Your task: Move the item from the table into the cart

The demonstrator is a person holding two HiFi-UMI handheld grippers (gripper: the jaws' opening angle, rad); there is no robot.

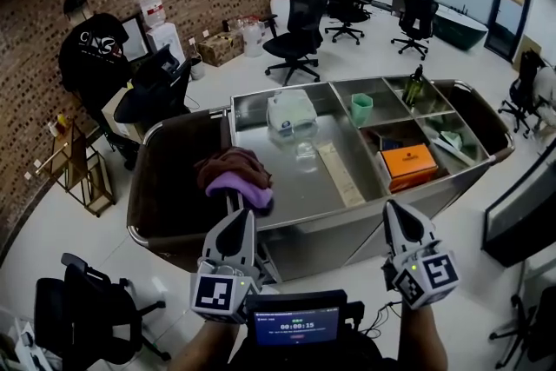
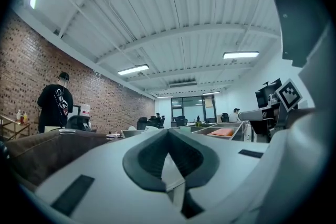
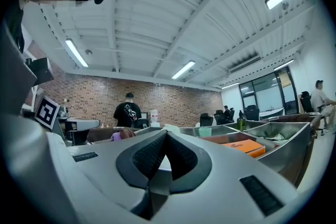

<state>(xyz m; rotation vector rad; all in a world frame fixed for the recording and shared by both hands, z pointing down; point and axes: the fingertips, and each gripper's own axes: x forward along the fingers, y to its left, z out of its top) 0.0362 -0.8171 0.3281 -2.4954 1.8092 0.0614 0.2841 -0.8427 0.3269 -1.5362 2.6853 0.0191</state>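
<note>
A steel table with divided compartments stands in front of me in the head view. On it lie a purple cloth over a brown cloth, a white device, a long wooden strip, a green cup, a dark bottle and an orange box. My left gripper hangs just short of the table's near edge below the purple cloth, jaws shut and empty. My right gripper is level with it on the right, also shut and empty, near the orange box.
A dark brown bin joins the table's left end. A person in black stands at a desk by the brick wall. Office chairs stand behind the table, and another chair is at my lower left. A small screen sits at my chest.
</note>
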